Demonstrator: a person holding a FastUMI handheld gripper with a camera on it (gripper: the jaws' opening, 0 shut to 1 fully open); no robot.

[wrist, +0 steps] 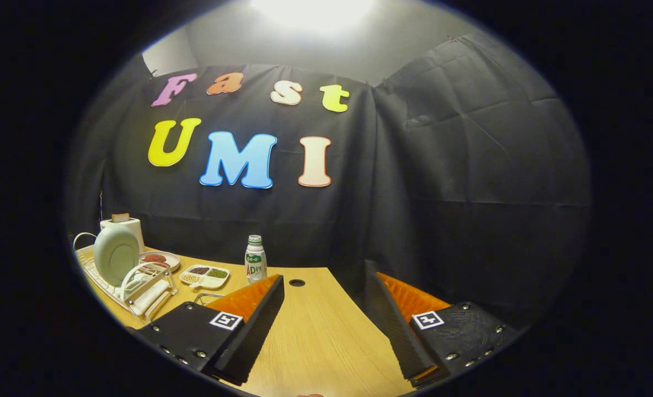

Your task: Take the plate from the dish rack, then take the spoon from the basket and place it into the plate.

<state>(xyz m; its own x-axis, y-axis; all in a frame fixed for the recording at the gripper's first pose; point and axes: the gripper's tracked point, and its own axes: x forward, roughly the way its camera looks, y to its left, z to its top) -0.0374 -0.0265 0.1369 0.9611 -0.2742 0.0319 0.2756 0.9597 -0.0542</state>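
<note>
Seen from behind its own fingers, the gripper (324,284) hovered over a wooden table (315,336) with its two fingers spread wide apart and nothing between them. Well off to the left of the fingers, a pale green plate (116,255) stood on edge in a white dish rack (139,286) near the table's far corner. Just beside the rack lay a small dish (161,258) with something reddish on it and a divided tray (205,275) holding dark and green fillings. A small bottle (255,258) with a green cap stood upright beyond the left finger, close to the black cloth wall (442,165). A white appliance (123,226) sat behind the plate. A wire edge (208,296), possibly the basket, showed behind the left finger; the spoon could not be made out.
</note>
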